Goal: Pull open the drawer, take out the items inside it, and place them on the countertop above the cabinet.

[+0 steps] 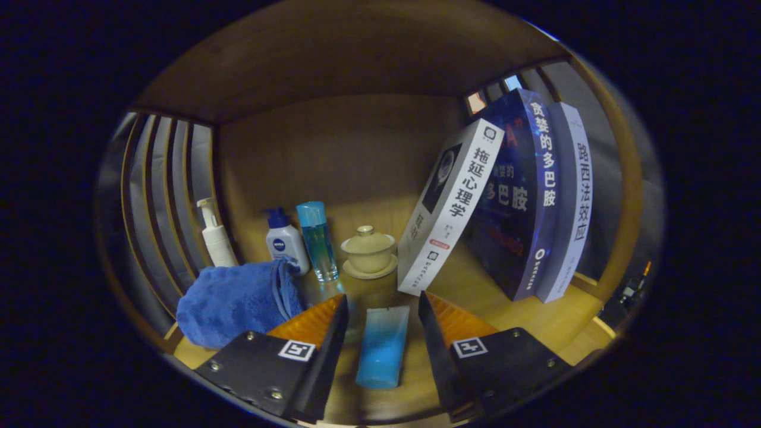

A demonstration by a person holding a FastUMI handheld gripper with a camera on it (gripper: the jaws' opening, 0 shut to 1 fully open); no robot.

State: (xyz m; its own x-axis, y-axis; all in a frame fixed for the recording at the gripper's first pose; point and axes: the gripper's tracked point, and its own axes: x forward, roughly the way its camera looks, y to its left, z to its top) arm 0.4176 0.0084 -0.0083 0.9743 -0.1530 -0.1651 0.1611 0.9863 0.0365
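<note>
Wooden desk [475, 297], with a wooden back wall and slatted sides. Resting on it:
- blue tube [382, 348], flat between the tool [382, 321] fingers, which stand apart, not touching it;
- blue towel [238, 300], bunched, beside the left finger;
- white pump bottle [215, 235], white bottle with blue cap [285, 241], clear blue bottle [318, 241], beyond the towel;
- lidded cup on saucer [368, 251], straight ahead;
- three books [523, 196], leaning, ahead right.

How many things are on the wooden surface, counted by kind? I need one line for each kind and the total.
Books: 3 (white, dark blue, pale)
Bottles: 3 (white pump, white with blue cap, clear blue)
Lidded cup on saucer: 1
Blue towel: 1
Blue tube, lying between the open gripper fingers: 1
Total: 9
</note>
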